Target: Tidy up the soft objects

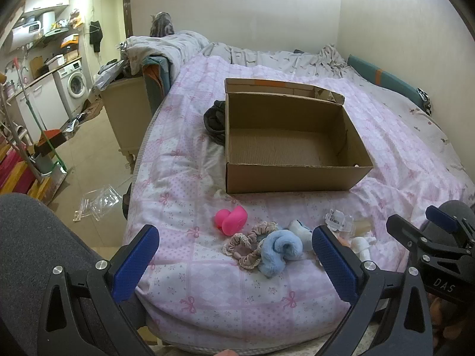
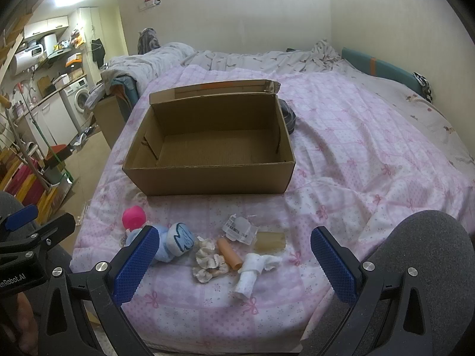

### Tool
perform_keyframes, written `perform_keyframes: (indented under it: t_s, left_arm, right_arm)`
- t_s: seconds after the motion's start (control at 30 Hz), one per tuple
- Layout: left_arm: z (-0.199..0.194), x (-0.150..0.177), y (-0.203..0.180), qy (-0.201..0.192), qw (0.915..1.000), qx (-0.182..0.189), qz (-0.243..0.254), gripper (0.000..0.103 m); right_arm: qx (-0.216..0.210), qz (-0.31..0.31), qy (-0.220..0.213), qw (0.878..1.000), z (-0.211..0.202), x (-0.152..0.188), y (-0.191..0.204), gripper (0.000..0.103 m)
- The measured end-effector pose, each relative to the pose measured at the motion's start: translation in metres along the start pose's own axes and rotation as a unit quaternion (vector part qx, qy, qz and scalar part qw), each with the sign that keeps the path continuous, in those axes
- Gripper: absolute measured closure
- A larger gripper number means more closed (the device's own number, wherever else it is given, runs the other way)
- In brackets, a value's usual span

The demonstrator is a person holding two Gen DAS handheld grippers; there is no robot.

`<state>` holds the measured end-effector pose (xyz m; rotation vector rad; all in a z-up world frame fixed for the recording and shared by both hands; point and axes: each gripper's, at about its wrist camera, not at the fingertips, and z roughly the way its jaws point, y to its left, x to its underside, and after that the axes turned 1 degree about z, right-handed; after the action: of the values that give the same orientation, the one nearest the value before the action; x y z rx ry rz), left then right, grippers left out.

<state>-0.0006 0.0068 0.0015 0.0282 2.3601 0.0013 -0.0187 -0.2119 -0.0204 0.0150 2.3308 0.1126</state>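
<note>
Task not started: box mid-bed sits empty, soft items incl. pink toy and blue scrunchie lie near bed's front edge, left gripper and right gripper both spread wide, holding nothing.

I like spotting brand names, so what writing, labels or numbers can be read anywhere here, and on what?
"DAS": white letters on the black body of the right tongs, seen from the left wrist view.
"enRobot.AI": white letters on the left tongs, cut off at the picture edge.
Barcode label on the clear plastic packet: print too small to read.
Display on the white appliance: too blurred.
</note>
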Motion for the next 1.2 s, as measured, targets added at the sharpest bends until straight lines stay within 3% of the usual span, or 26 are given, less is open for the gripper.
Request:
perform_keyframes:
  t_s: [1.2]
  left_arm:
    - [-0.0008, 0.0003, 0.0005, -0.002, 1.0000, 0.001, -0.001, 0.000]
  right_arm:
    - [0.005, 0.003, 0.001, 1.000, 0.0025, 0.0005, -0.0001, 0.000]
